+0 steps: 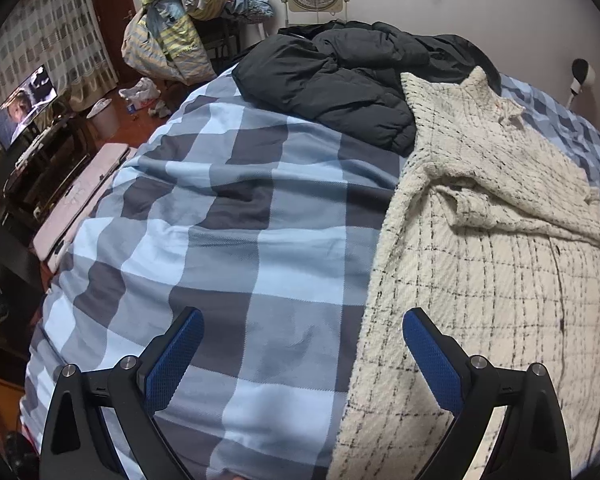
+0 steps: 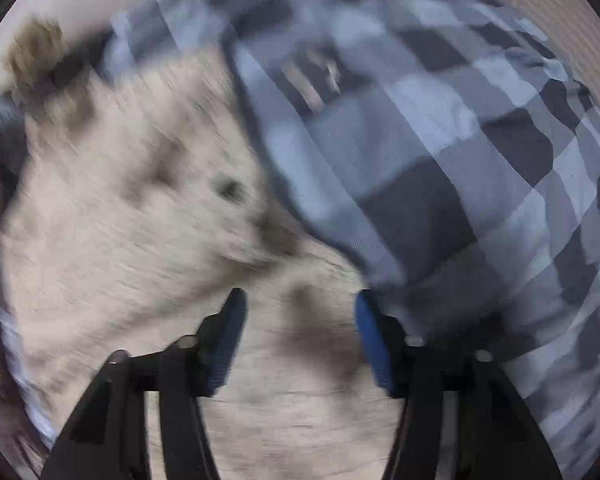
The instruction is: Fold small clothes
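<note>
Nearest the left wrist camera, the left tongs (image 1: 302, 344) stood spread and empty over the blue-and-grey checked duvet (image 1: 236, 216). Just beside them lay the cream knitted sweater with thin black checks (image 1: 472, 272), one sleeve folded across its body; the rest seemingly awaited folding. Blur hid detail around the right tongs (image 2: 300, 320), released above the sweater. Farther off lay a black padded jacket (image 1: 340, 76).

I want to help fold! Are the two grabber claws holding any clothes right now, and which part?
Nothing is held. The left gripper is open over the checked duvet, beside the cream sweater. The right gripper is open above the sweater, nothing between its pads.
</note>
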`<state>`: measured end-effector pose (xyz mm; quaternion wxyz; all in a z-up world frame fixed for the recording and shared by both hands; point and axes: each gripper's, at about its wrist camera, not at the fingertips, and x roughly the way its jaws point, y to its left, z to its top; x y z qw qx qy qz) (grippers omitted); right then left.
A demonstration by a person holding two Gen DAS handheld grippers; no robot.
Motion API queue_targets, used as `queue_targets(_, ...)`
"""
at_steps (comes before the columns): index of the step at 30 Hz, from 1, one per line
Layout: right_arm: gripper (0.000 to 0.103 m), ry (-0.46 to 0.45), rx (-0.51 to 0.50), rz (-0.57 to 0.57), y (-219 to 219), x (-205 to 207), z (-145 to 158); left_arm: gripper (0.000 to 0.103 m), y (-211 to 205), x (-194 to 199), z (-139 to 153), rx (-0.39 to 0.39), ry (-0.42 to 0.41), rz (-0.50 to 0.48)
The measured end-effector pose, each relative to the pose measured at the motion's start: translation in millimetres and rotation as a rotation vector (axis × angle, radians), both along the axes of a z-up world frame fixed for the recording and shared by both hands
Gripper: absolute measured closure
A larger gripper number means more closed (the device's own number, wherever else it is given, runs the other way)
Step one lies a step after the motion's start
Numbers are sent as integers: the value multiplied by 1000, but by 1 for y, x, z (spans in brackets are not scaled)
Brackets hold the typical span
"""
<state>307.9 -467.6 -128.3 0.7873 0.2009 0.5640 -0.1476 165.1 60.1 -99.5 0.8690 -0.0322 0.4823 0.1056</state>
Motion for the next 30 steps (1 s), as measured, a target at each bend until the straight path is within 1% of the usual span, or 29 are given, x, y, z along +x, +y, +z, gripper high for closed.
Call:
queue_targets(1, 16, -54, 4, 20, 18, 2, 8, 2, -3, 2, 0, 18, -3, -7)
queue_targets(2, 15, -100, 3, 49, 43, 7, 14, 2, -6, 3, -1, 33, -5, -16)
queue_targets(4, 15, -123, 11, 128, 91, 23, 12, 2, -15, 6, -5, 62, -1, -51)
queue_targets(5, 15, -126, 23, 166, 104, 41, 5, 2, -21, 8, -9, 79, 11, -83)
queue_targets(7, 15, -105, 17, 254, 150, 60, -12, 2, -33, 13, -22, 116, 45, -131)
queue_targets(8, 15, -78, -12, 311, 180, 68, -23, 2, -36, 16, -30, 120, 70, -144)
queue_targets(9, 15, -54, -42, 360, 203, 76, -37, 2, -38, 19, -39, 115, 105, -152)
queue_targets(10, 15, -27, -78, 401, 218, 85, -54, 2, -37, 22, -53, 97, 165, -156)
queue_targets(12, 15, 39, -166, 430, 240, 94, -84, 2, -35, 25, -69, 81, 224, -156)
queue_targets(14, 14, 57, -225, 433, 248, 99, -102, 2, -32, 27, -78, 64, 255, -157)
queue_targets(16, 14, 41, -219, 438, 248, 96, -96, 0, -29, 29, -85, 46, 270, -155)
queue_targets(17, 14, 41, -196, 428, 246, 88, -85, 0, -26, 30, -89, 30, 276, -151)
queue_targets(18, 14, 25, -162, 420, 239, 80, -74, 0, -21, 30, -94, -9, 278, -146)
queue_targets(19, 14, -8, -118, 416, 233, 66, -58, 0, -17, 30, -96, -38, 277, -139)
queue_targets(20, 14, -41, -72, 418, 225, 48, -38, 0, -9, 29, -100, -92, 270, -128)
queue_targets(22, 13, -67, -24, 436, 210, 15, 0, 0, 2, 26, -104, -169, 237, -117)
queue_targets(23, 13, -87, -6, 438, 200, -6, 23, 0, 4, 24, -104, -175, 221, -122)
queue_targets(25, 13, -132, 12, 421, 172, -43, 65, 0, -1, 20, -103, -136, 202, -125)
queue_targets(26, 13, -155, 16, 402, 152, -54, 86, 0, -4, 17, -102, -118, 195, -124)
queue_targets(27, 13, -169, 14, 385, 142, -66, 106, 0, -6, 15, -101, -106, 192, -117)
queue_targets(29, 13, -183, -5, 347, 110, -84, 137, 0, -7, 13, -99, -115, 208, -107)
queue_targets(30, 13, -190, -12, 334, 103, -95, 149, 0, -5, 14, -96, -124, 229, -107)
